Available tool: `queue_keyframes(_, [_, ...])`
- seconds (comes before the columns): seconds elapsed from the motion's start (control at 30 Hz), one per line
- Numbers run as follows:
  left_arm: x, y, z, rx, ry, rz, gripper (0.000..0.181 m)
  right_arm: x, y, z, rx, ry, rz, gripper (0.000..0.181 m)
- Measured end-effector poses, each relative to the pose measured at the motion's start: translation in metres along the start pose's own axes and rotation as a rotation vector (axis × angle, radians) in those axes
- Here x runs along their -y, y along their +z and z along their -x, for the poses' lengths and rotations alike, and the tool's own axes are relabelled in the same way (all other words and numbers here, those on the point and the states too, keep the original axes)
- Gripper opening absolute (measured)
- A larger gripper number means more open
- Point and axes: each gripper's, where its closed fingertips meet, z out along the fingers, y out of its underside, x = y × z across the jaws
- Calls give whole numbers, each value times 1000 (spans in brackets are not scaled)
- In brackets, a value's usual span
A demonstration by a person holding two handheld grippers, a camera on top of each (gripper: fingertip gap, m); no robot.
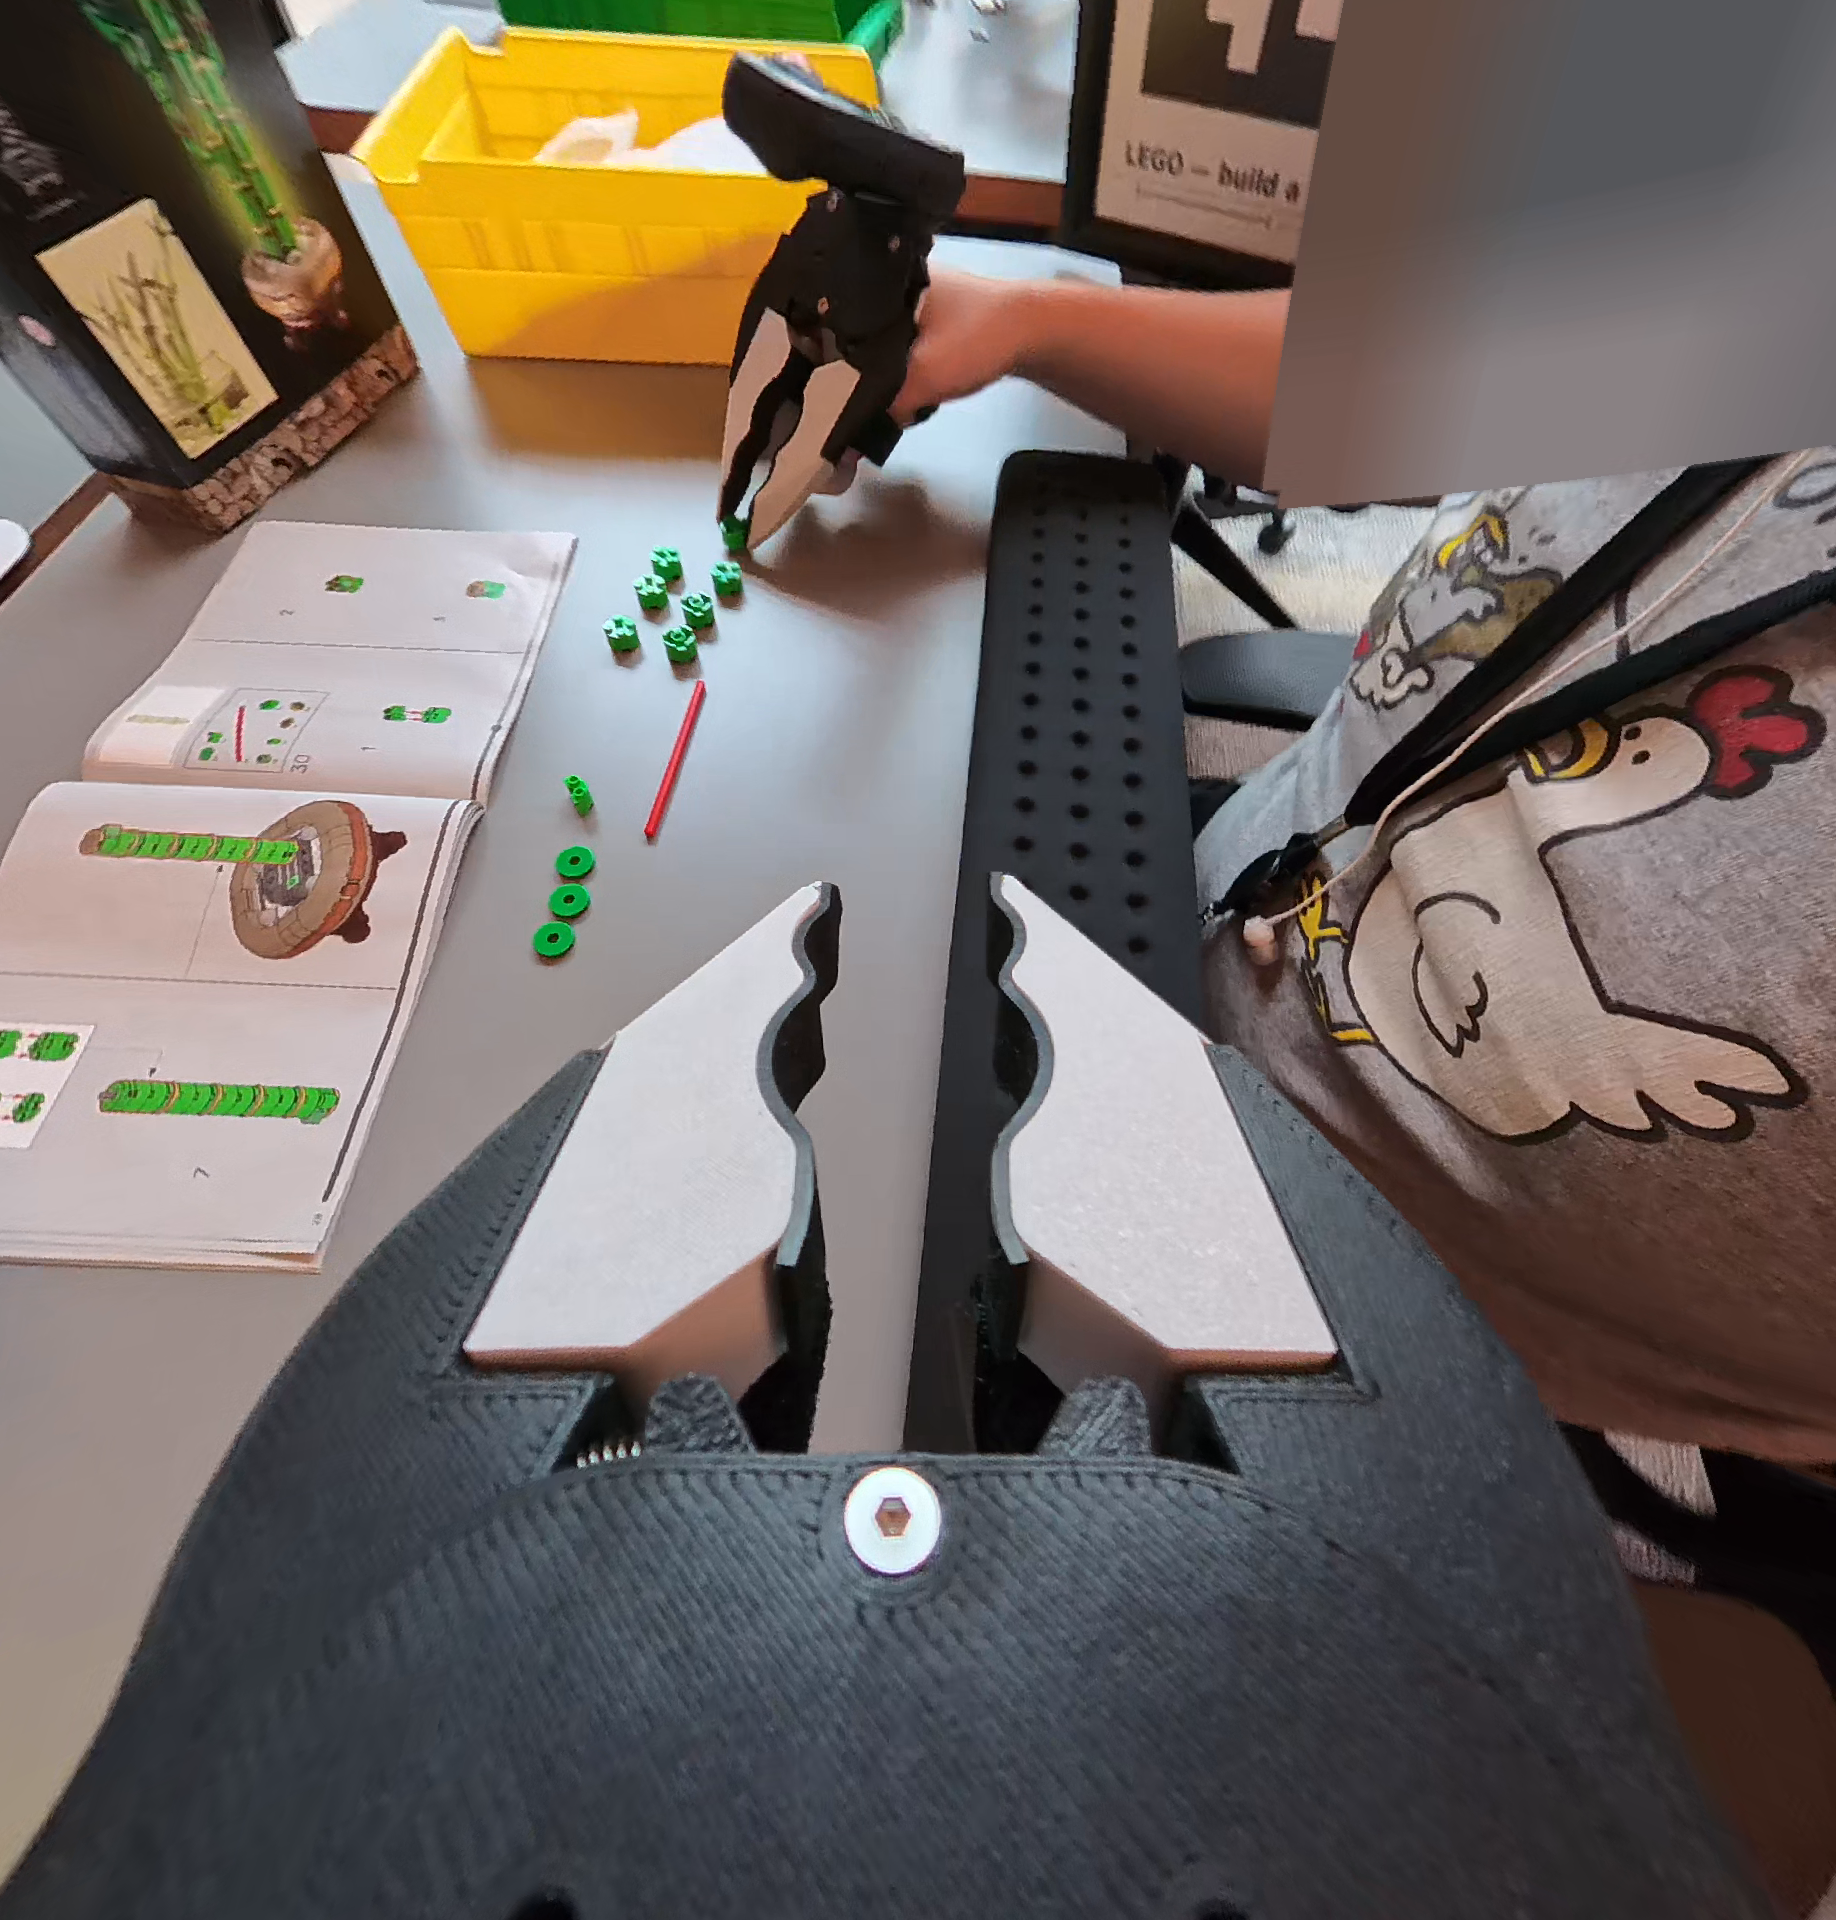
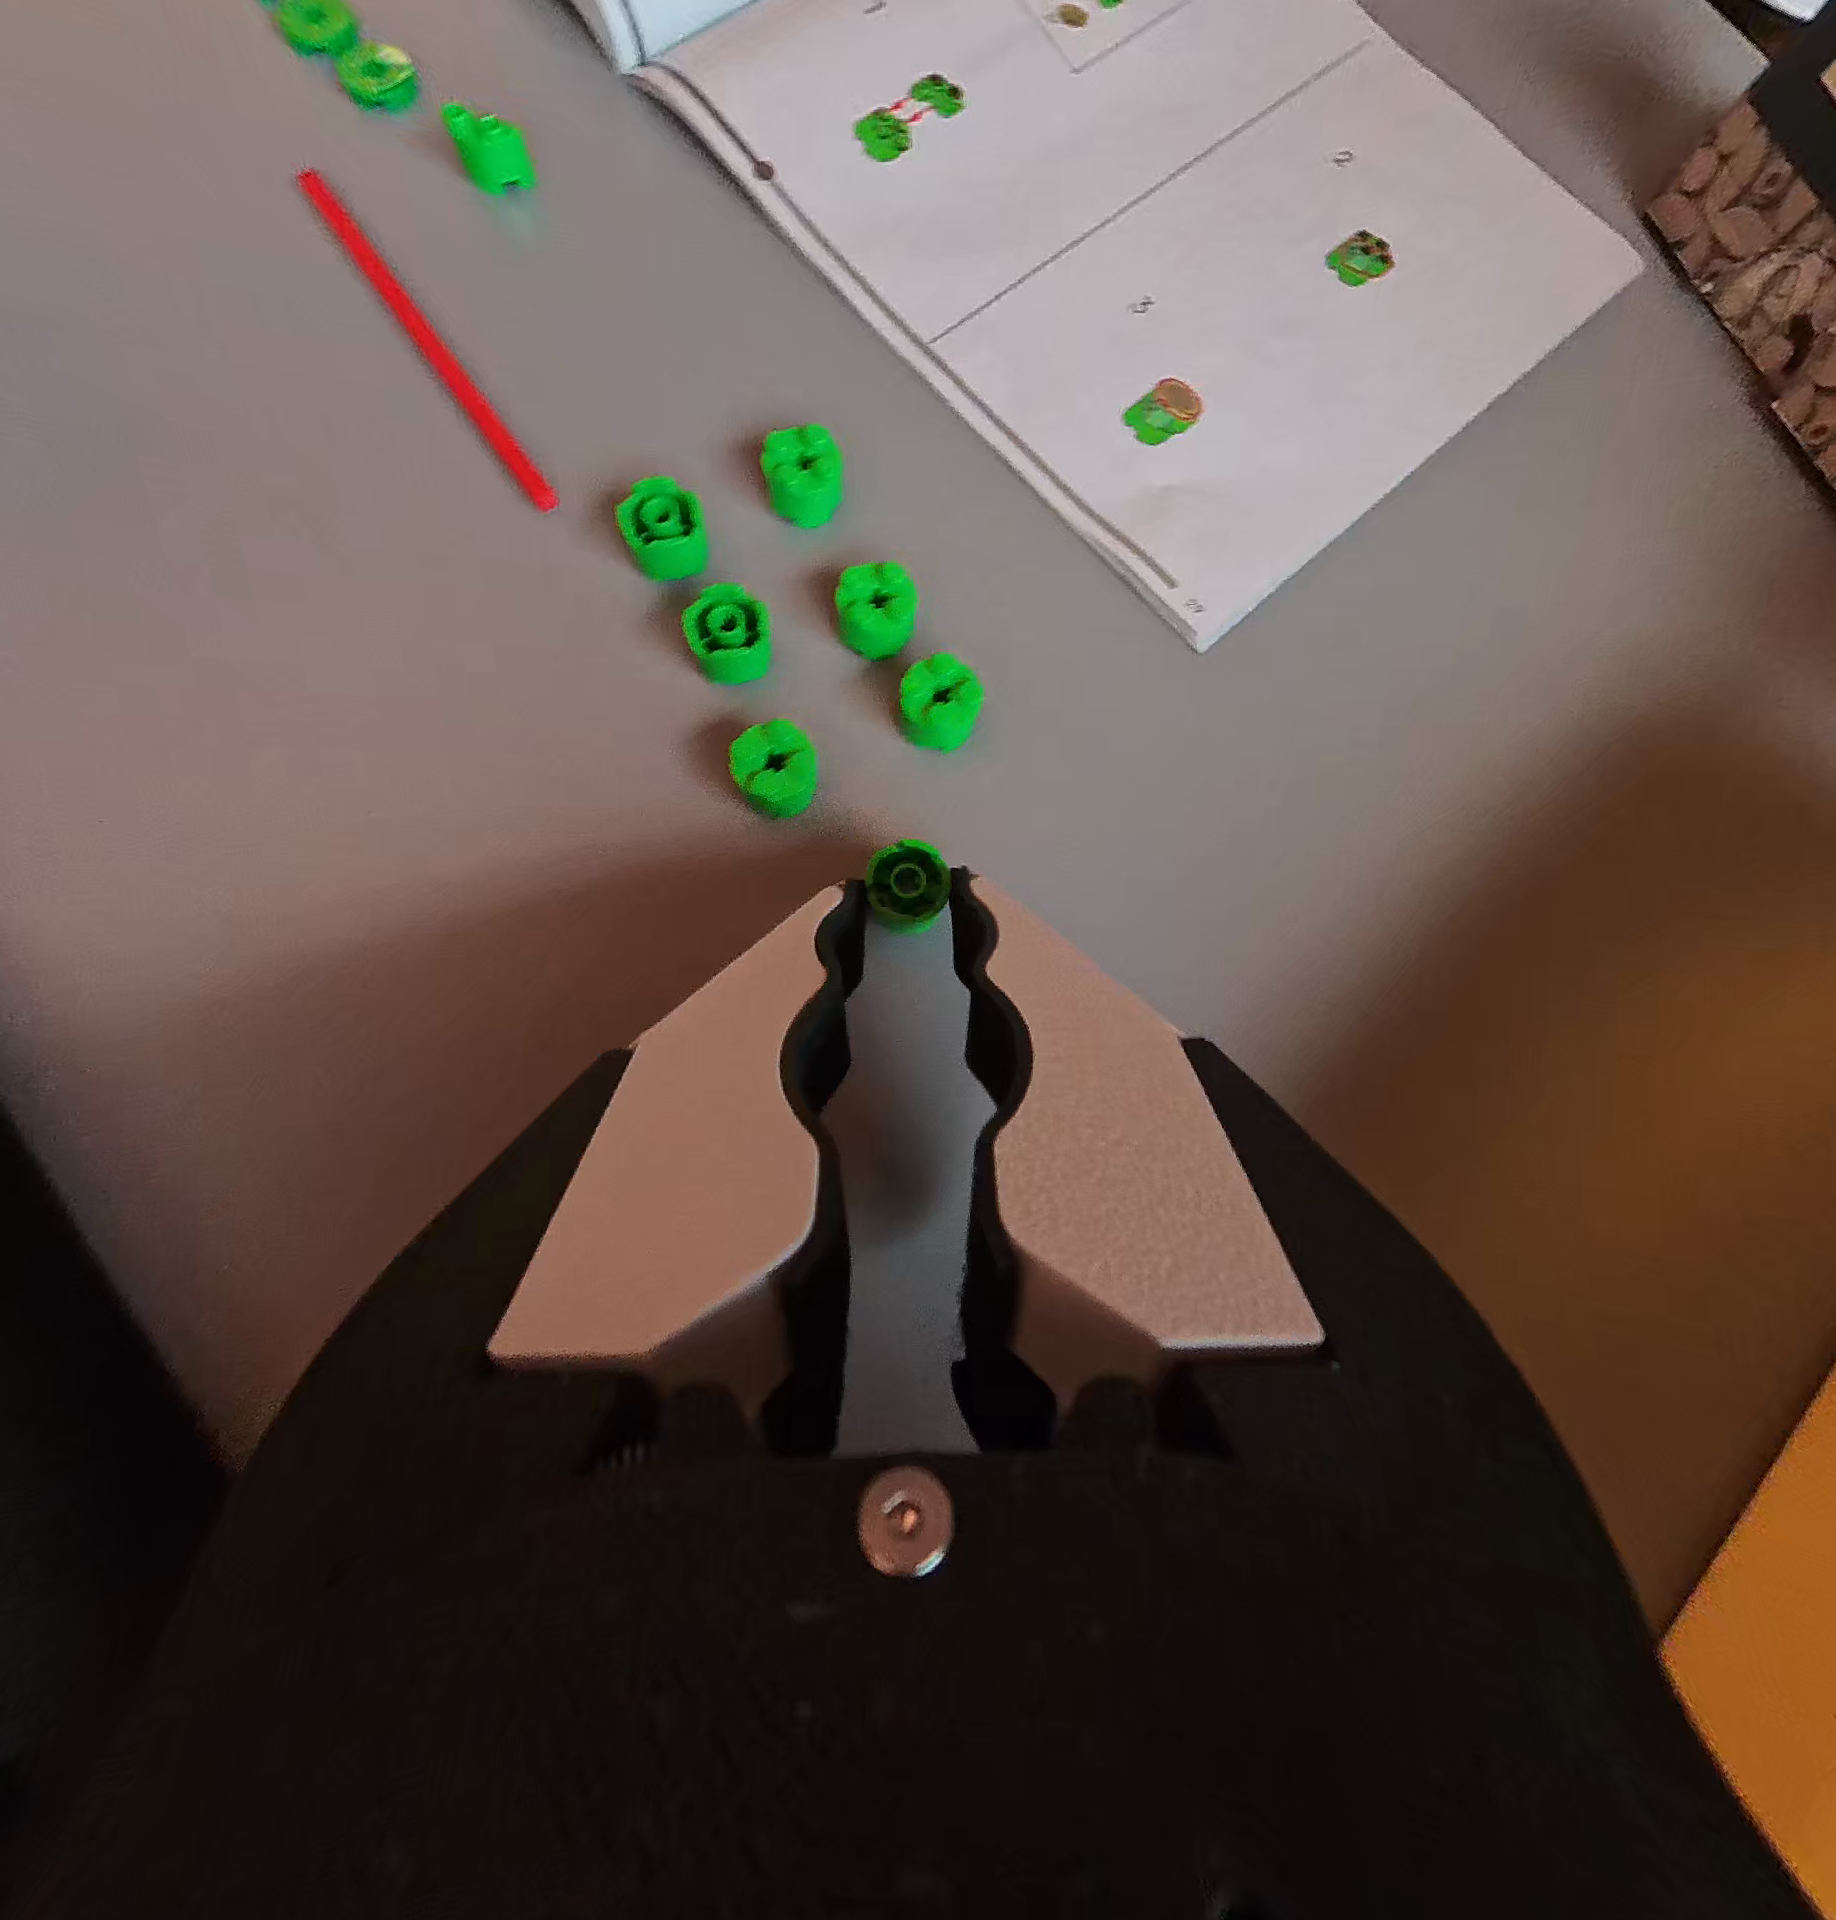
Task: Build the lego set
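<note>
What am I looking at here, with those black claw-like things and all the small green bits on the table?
There is no robot. A person holds two black hand tools, each a two-finger gripper with a camera that looks forward along its fingers.

One picture comes from the left gripper. It is open and holds nothing, hovering near the table edge. Farther off it shows the person's hand working the other tool.

The other picture comes from the right gripper, which is shut on a small round green brick at its fingertips.

On the grey table lie six more loose round green bricks, a thin red rod, a small green connector piece, three flat green rings and an open instruction booklet. Behind stand a yellow plastic bin and the dark set box.
</note>
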Motion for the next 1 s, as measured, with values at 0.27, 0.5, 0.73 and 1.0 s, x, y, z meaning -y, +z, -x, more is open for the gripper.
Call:
queue_keyframes(0.27, [-7,-14,1,66,-71,-67,27,3,8,-22,-7,49,18,16])
queue_keyframes(0.5, [-14,-23,-2,105,-112,-104,28,1,9,-26,5,50,12,16])
queue_keyframes(0.73, [-10,-23,-6,128,-110,-137,30,2,10,-26,11,41,-19,25])
queue_keyframes(1.0, [-4,-32,-3,275,-133,-225,30,-8,-18,-17,-114,61,-52,37])
